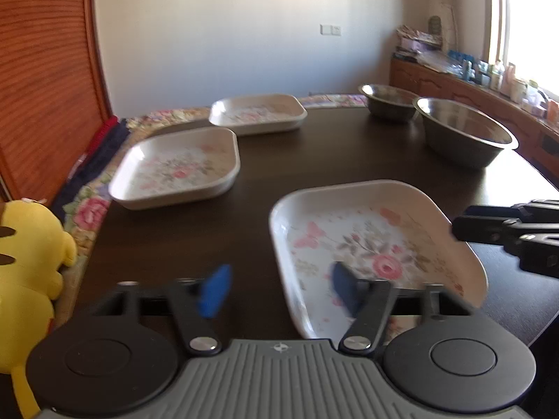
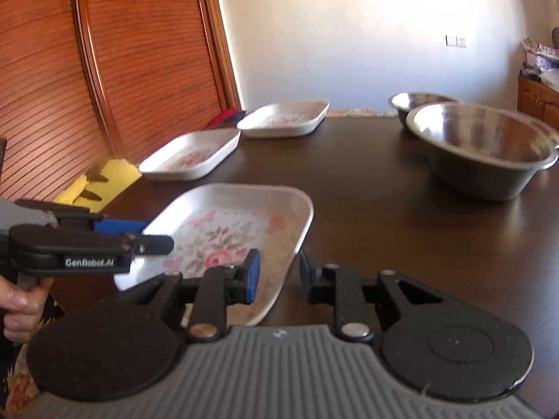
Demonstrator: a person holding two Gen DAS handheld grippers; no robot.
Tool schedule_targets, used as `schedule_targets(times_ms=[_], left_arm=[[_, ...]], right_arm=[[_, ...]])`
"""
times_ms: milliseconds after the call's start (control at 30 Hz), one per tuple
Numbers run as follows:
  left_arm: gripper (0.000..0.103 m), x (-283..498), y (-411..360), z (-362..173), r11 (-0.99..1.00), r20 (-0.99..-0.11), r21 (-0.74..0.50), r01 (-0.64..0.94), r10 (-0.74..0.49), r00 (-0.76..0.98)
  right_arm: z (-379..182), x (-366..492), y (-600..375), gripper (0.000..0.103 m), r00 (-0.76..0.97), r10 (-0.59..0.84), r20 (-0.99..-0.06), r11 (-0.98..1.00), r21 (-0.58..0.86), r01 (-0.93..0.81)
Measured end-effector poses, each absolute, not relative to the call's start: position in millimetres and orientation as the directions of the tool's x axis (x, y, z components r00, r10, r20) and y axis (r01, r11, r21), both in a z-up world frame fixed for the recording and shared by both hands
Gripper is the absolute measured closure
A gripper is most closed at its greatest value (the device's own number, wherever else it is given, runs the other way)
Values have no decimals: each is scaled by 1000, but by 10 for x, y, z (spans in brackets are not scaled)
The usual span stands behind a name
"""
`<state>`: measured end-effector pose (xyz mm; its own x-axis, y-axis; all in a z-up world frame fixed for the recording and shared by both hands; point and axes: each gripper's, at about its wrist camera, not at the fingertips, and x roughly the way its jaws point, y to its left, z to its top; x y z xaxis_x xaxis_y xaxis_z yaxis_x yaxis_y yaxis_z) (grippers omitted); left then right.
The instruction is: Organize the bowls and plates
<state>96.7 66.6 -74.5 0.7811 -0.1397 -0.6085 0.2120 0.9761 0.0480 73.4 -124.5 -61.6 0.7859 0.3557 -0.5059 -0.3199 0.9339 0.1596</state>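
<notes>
Three white floral square plates lie on the dark table. The nearest plate (image 1: 370,244) (image 2: 230,230) is tilted, its edge between the fingers of my right gripper (image 2: 277,276), which stand slightly apart around the rim. My left gripper (image 1: 279,289) is open, its right finger over this plate's near-left rim. The second plate (image 1: 178,167) (image 2: 194,157) and third plate (image 1: 256,113) (image 2: 284,118) lie flat at the far left. A large steel bowl (image 1: 464,132) (image 2: 485,146) and a smaller steel bowl (image 1: 387,101) (image 2: 419,101) stand at the far right.
A yellow plush toy (image 1: 28,272) (image 2: 101,181) sits off the table's left edge on a floral cloth (image 1: 91,209). A wooden slatted door (image 2: 104,52) stands on the left. A cluttered wooden cabinet (image 1: 489,87) runs along the right wall.
</notes>
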Motion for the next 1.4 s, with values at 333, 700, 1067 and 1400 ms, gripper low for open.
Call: schedule_targets(times_ms=[333, 700, 1067, 1400], left_arm=[[0, 1051, 737, -513, 979, -587, 105, 175, -81, 805], [0, 1158, 831, -272, 981, -583, 50, 190, -126, 803], [0, 1350, 1020, -25, 981, -554, 83, 176, -101, 826], [3, 1800, 1411, -15, 987, -542, 65, 148, -90, 836]], right_arm=[[-323, 774, -1270, 54, 811, 374, -450, 926, 134, -353], [-157, 1084, -1166, 45, 797, 395, -457, 912, 91, -400], [-44, 1447, -993, 45, 767, 432, -474, 893, 104, -439], [79, 1808, -642, 44, 734, 468, -491, 862, 70, -503]])
